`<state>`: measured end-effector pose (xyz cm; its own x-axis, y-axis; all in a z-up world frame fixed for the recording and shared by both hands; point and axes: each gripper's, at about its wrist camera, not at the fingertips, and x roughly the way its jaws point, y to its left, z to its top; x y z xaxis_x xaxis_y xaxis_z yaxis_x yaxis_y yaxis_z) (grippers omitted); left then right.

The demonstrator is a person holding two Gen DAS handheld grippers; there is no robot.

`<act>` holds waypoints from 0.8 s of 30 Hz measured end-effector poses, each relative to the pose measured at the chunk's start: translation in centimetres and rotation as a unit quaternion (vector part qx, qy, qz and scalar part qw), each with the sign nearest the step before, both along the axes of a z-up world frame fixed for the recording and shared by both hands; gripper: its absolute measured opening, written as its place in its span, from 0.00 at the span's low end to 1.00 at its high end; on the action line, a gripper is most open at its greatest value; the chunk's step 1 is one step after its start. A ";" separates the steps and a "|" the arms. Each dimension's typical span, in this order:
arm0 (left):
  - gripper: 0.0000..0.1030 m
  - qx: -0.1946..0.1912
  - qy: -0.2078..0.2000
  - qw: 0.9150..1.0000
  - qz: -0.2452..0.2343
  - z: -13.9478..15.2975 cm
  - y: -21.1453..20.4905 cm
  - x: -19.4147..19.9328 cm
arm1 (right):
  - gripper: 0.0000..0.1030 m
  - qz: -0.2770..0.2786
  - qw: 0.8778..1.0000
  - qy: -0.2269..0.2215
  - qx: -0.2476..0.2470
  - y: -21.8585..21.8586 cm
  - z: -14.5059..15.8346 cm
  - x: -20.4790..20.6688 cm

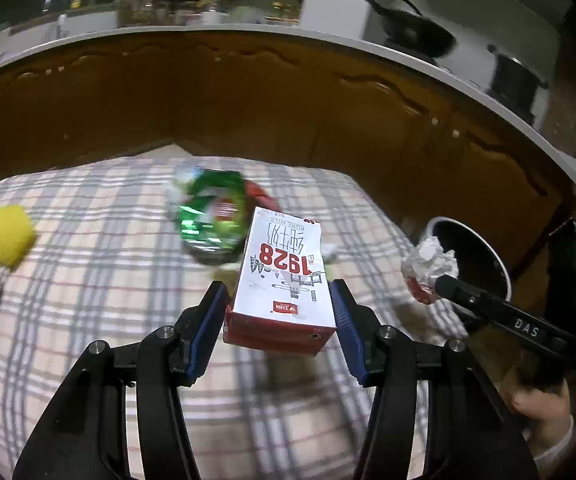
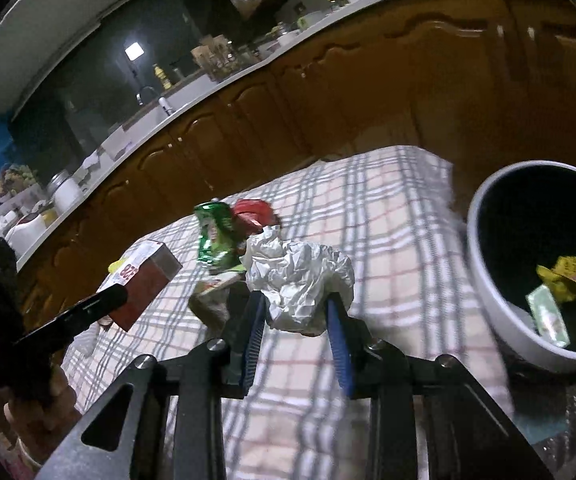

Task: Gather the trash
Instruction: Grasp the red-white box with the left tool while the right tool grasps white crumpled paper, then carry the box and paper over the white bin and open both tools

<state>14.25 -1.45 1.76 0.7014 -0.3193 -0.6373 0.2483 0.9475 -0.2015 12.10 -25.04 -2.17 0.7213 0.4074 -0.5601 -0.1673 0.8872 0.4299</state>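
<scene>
Between the left gripper's [image 1: 279,300] fingers sits a clamped milk carton [image 1: 284,280]; right gripper [image 2: 296,308] pinches crumpled paper [image 2: 299,276], seemingly airborne.

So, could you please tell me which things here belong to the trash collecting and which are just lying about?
Job:
- milk carton in left tool
- crumpled paper in right tool
- crushed green can
- red wrapper
- trash bin

Lying about:
- yellow sponge
- black pan
- checked tablecloth
</scene>
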 end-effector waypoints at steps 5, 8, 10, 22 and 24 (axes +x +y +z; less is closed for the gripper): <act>0.51 -0.001 0.005 0.999 -0.035 -0.2 -3.8 0.1 | 0.31 -0.026 1.000 0.003 -0.003 -2.7 -0.2 -1.1; 0.51 0.001 0.007 0.998 -0.055 -0.3 -6.1 0.1 | 0.31 -0.039 0.999 0.003 -0.006 -4.0 -0.3 -1.7; 0.51 0.003 0.008 0.998 -0.068 -0.5 -7.5 0.1 | 0.31 -0.048 0.999 0.003 -0.008 -5.0 -0.5 -2.2; 0.51 0.005 0.013 0.992 -0.128 -0.3 -14.0 1.0 | 0.31 -0.113 0.993 0.005 -0.018 -11.2 -0.3 -3.8; 0.51 0.006 0.013 0.990 -0.137 -0.4 -14.9 1.1 | 0.31 -0.122 0.992 0.004 -0.020 -12.0 -0.2 -4.0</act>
<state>15.31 -16.34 1.40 0.5726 -0.4884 -0.6585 0.4913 0.8474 -0.2012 8.12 -37.07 -2.35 0.7907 0.1978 -0.5793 0.0585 0.9176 0.3932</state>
